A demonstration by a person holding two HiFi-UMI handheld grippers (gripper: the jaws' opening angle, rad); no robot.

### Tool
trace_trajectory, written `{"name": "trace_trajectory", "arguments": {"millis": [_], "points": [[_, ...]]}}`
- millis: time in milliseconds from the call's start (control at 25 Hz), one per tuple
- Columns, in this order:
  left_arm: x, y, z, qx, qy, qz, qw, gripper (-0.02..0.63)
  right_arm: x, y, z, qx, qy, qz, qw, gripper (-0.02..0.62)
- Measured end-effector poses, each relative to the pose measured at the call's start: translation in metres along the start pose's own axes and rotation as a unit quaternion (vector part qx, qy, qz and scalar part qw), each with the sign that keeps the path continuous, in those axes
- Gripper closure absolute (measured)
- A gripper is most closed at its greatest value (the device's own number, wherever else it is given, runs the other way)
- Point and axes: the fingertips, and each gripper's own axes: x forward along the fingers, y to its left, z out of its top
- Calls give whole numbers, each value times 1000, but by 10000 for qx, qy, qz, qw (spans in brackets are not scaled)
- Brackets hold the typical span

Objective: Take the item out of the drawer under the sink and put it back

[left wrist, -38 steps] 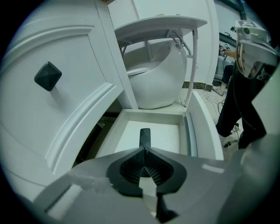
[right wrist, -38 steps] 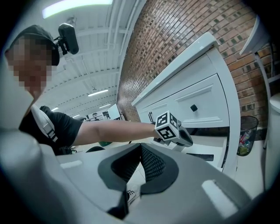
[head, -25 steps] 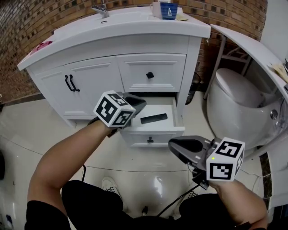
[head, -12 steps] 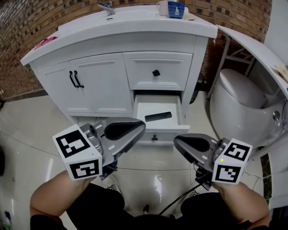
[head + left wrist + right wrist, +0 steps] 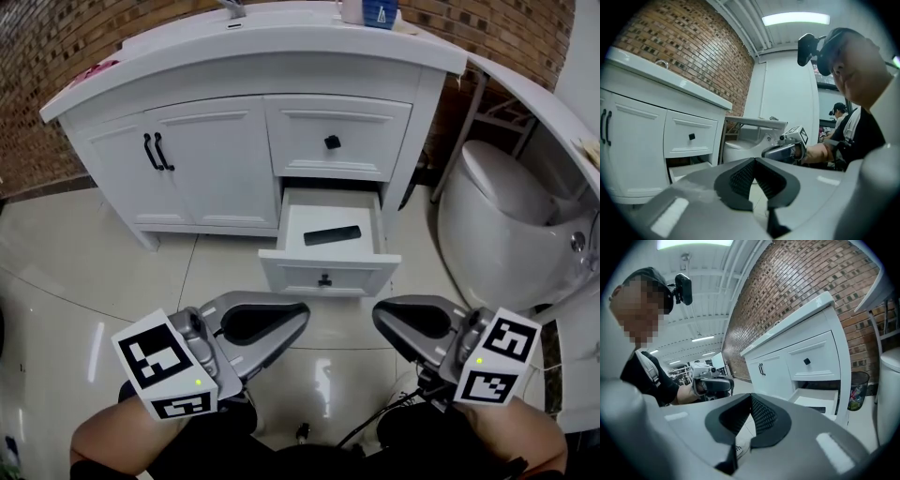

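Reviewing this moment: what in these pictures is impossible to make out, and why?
Head view: the black item in the open drawer is too small to identify.
Head view: the faucet and blue cup are cut off by the top edge.
All views: the upper drawer hides its contents behind its closed front.

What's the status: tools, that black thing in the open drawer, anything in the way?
Left tool shut, empty; right tool shut, empty. Black item lies flat in the open drawer, untouched. Nothing between tools and drawer.
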Motion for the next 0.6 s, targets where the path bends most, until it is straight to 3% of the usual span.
{"name": "trace_trajectory", "arguments": {"millis": [200,600], "points": [[0,-7,-3,194,34,-63,9998,600,5,14,-2,-166,48,120,9998,588],[5,-11,-6,195,93,-200,9996,600,7,13,-6,-205,126,-8,9997,589]]}}
